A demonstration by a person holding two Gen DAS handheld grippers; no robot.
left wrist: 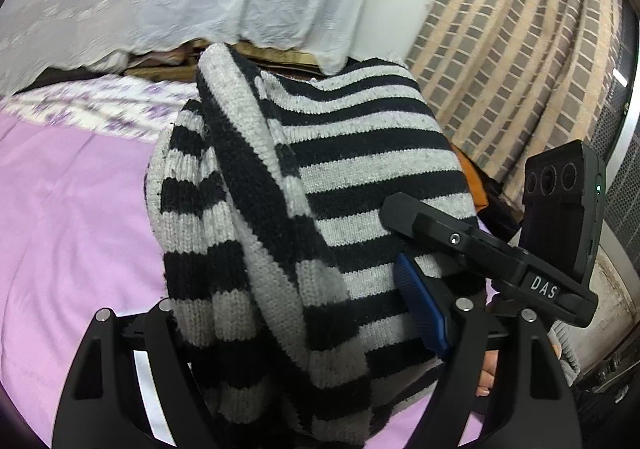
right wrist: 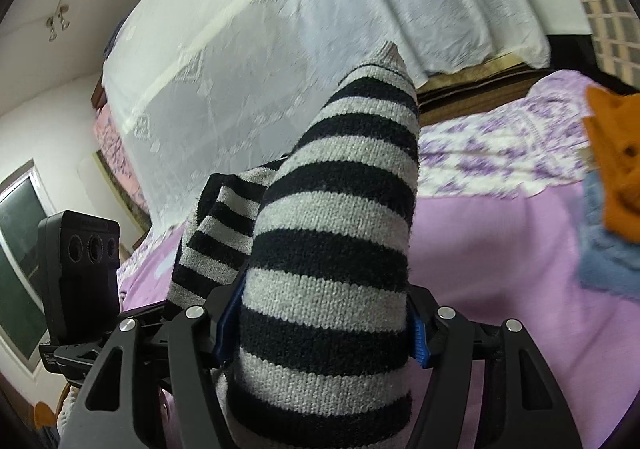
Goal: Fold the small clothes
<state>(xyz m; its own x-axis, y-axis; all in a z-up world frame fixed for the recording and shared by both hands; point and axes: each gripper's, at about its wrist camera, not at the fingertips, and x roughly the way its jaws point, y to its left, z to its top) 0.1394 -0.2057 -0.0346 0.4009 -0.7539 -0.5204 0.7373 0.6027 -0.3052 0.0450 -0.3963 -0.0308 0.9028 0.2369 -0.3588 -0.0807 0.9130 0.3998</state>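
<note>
Sweater (right wrist: 340,209) bunched, long axis away from right tool (right wrist: 320,325).

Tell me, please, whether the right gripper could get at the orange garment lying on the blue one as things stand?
Probably not yet. The right gripper has its fingers around a bunched part of the striped sweater, so it is occupied. The orange garment lies off to the side on the blue garment, with only the purple bedspread between.
</note>
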